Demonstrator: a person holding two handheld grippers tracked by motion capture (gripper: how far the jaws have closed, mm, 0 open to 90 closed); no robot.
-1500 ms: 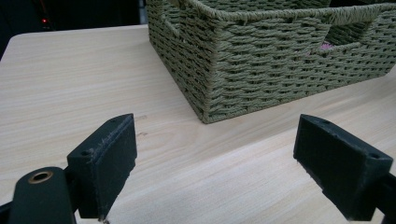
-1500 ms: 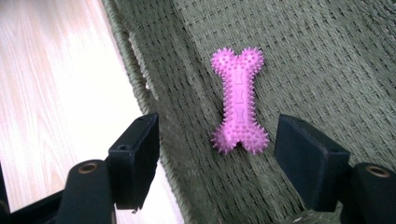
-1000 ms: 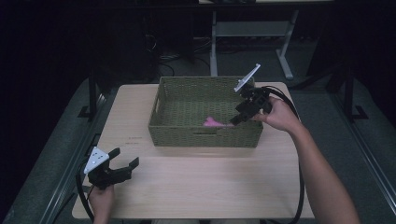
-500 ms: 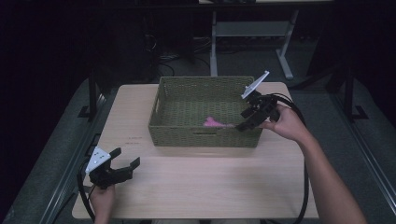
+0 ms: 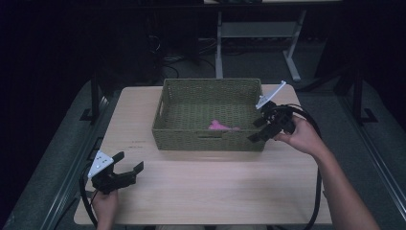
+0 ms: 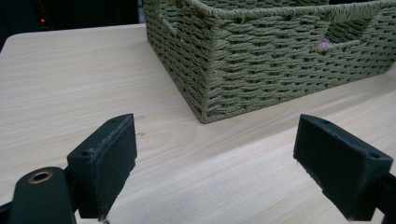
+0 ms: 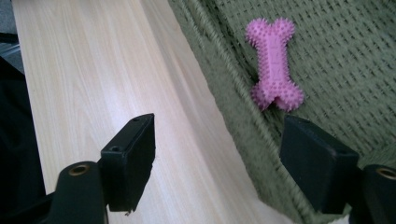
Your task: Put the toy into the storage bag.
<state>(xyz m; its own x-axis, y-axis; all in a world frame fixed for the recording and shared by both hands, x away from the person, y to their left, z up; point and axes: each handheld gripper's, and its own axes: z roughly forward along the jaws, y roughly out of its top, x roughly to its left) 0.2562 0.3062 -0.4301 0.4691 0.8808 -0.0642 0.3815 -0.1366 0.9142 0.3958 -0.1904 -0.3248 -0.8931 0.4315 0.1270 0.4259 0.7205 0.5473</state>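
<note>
**Pink bone toy in basket, both grippers open**

Woven green basket (image 5: 210,115) set toward the far middle of the light wood desk (image 5: 201,191). Inside, on the basket floor near the front wall, a pink spiky bone-shaped toy (image 5: 221,126), lying flat and touching neither gripper. Seen clearly in the right gripper view (image 7: 274,64), just past the rim.

Right gripper (image 5: 268,128) held in the right hand (image 5: 301,136) at the basket's right front corner, jaws spread wide and empty, one over the desk and one over the basket's edge; hard to tell from above whether touching the rim, probably just clear of it.

Left gripper (image 5: 125,168) held in the left hand (image 5: 105,206) low over the near left part of the desk, well apart from the basket, jaws wide apart with nothing between. Ahead of it in the left gripper view, the basket's near corner (image 6: 205,84) and a handle slot in the wall.
</note>
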